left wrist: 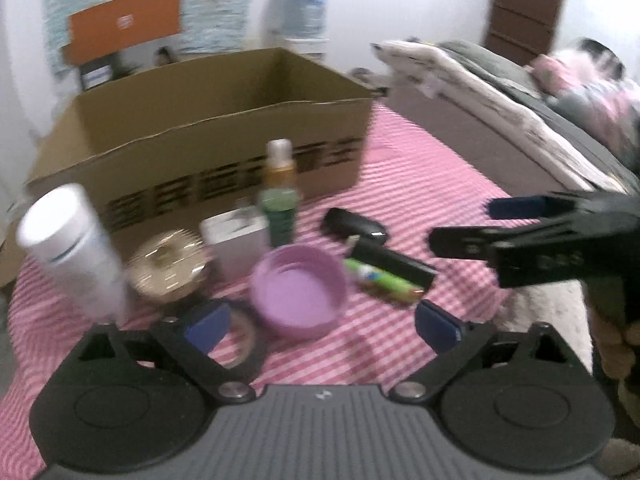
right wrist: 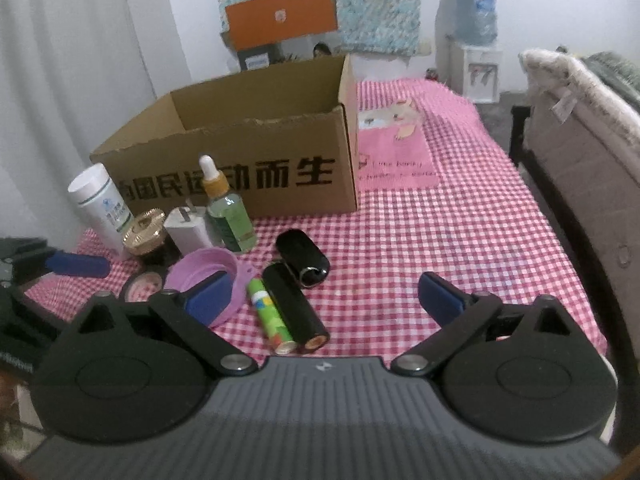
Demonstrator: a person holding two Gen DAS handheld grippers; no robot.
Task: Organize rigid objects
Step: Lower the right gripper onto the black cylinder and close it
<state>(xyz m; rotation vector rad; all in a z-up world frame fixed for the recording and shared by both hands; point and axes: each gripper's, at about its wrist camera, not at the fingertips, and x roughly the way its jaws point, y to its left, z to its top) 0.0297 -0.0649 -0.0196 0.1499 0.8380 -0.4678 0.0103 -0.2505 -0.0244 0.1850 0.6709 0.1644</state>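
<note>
Several small objects lie on a pink checked cloth in front of an open cardboard box (right wrist: 240,152), also in the left wrist view (left wrist: 208,136). They include a white bottle (right wrist: 100,208), a gold lid (right wrist: 144,232), a white charger (right wrist: 188,228), a green dropper bottle (right wrist: 228,208), a purple lid (right wrist: 208,276), a green tube (right wrist: 270,318), a long black tube (right wrist: 296,308) and a short black cylinder (right wrist: 302,258). My left gripper (left wrist: 320,324) is open and empty just before the purple lid (left wrist: 298,292). My right gripper (right wrist: 326,298) is open and empty above the tubes.
A tape ring (right wrist: 142,284) lies left of the purple lid. A bed with blankets (left wrist: 520,92) stands to the right. A water dispenser (right wrist: 476,40) and an orange box (right wrist: 280,16) stand by the back wall. The right gripper shows in the left wrist view (left wrist: 460,224).
</note>
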